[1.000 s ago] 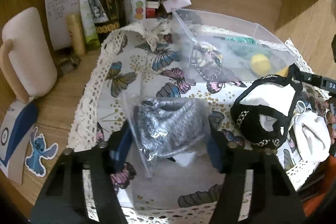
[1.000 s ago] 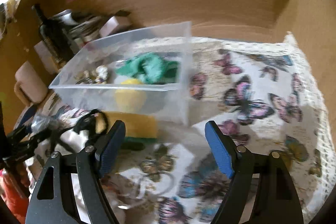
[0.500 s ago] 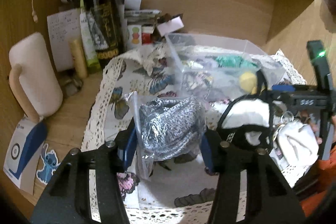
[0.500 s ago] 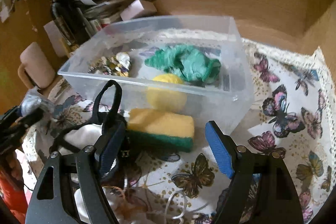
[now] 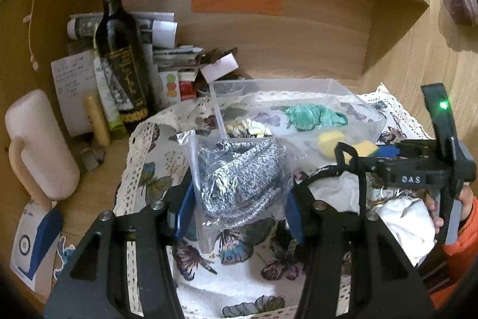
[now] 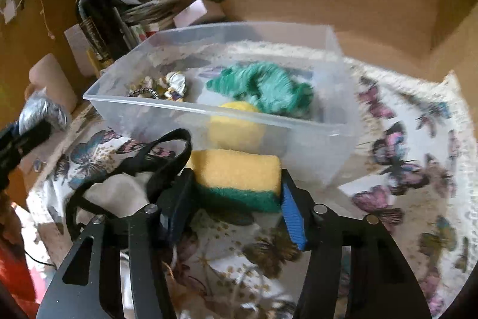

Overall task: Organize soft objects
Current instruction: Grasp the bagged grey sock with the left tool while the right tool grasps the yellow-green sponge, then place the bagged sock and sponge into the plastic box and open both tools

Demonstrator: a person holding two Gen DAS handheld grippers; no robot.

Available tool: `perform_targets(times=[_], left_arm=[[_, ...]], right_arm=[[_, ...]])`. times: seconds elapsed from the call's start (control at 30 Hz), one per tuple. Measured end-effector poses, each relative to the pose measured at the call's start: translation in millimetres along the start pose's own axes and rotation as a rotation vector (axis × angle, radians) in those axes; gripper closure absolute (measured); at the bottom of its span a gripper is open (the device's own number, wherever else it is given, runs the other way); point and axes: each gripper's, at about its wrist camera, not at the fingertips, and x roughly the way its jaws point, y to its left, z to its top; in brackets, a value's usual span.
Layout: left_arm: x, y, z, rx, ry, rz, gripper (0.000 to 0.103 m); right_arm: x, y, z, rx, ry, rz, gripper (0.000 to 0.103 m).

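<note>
Lots here is half-hidden or smeared

The sponge (image 6: 236, 169) blocks the yellow ball's (image 6: 236, 127) lower part, the butterfly cloth (image 6: 418, 154) smears on the right, and the tangled trinkets (image 6: 162, 87) in the clear bin (image 6: 191, 109) are too small, maybe keychains; the white cloth (image 5: 406, 217) tucks behind the right gripper (image 5: 385, 151).

Black-and-white speckled knit (image 5: 239, 178) in clear bag; yellow sponge (image 6: 236, 172) with green underside; teal yarn (image 6: 266, 87) in clear bin (image 6: 179, 106); cream cloth (image 6: 418, 169) printed with pink, blue butterflies; dark bottle (image 5: 119, 50)
</note>
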Motion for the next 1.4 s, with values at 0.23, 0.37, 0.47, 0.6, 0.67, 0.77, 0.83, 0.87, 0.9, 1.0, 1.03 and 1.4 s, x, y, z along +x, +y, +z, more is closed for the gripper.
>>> perform_targets(times=[0.23, 0.37, 0.47, 0.6, 0.67, 0.77, 0.83, 0.87, 0.9, 1.0, 1.03, 1.4], left_arm=[[2.0, 2.5, 26.4, -0.026, -0.029, -0.045, 0.051], [11.1, 2.3, 42.7, -0.044, -0.029, -0.078, 0.050], [23.0, 3.3, 54.9, -0.065, -0.006, -0.122, 0.050], [42.7, 0.6, 69.5, -0.073, 0.030, -0.153, 0.050], [55.9, -2.9, 74.8, -0.074, 0.057, -0.172, 0.050], [76.9, -8.5, 79.3, -0.075, 0.103, -0.201, 0.050], [92.0, -14.0, 80.2, -0.072, 0.137, -0.211, 0.050], [97.0, -16.2, 80.1, -0.068, 0.147, -0.211, 0.050], [102.4, -19.0, 79.6, -0.063, 0.157, -0.208, 0.050], [117.9, -29.5, 78.0, -0.033, 0.189, -0.202, 0.050], [122.3, -33.0, 77.0, -0.022, 0.197, -0.204, 0.050], [135.8, -50.3, 70.6, 0.028, 0.224, -0.192, 0.040]], right_arm=[[-48.3, -17.0, 2.5, 0.045, -0.130, -0.065, 0.050], [-73.6, -18.6, 13.3, 0.055, -0.221, -0.072, 0.050], [-83.0, -17.0, 26.1, 0.047, -0.275, -0.066, 0.049], [-83.0, -16.9, 41.5, 0.023, -0.311, -0.074, 0.049], [-77.8, -19.2, 48.6, 0.014, -0.312, -0.075, 0.049], [-60.7, -23.4, 57.1, 0.012, -0.275, -0.065, 0.049], [-45.6, -25.0, 60.0, 0.015, -0.236, -0.054, 0.049], [-39.9, -25.9, 60.1, 0.017, -0.220, -0.049, 0.049], [-31.7, -26.1, 60.4, 0.016, -0.199, -0.043, 0.049], [-16.3, -25.7, 59.2, 0.013, -0.160, -0.033, 0.049], [-11.0, -25.7, 58.4, 0.010, -0.146, -0.029, 0.049], [1.6, -18.8, 53.9, -0.048, -0.117, -0.038, 0.037]])
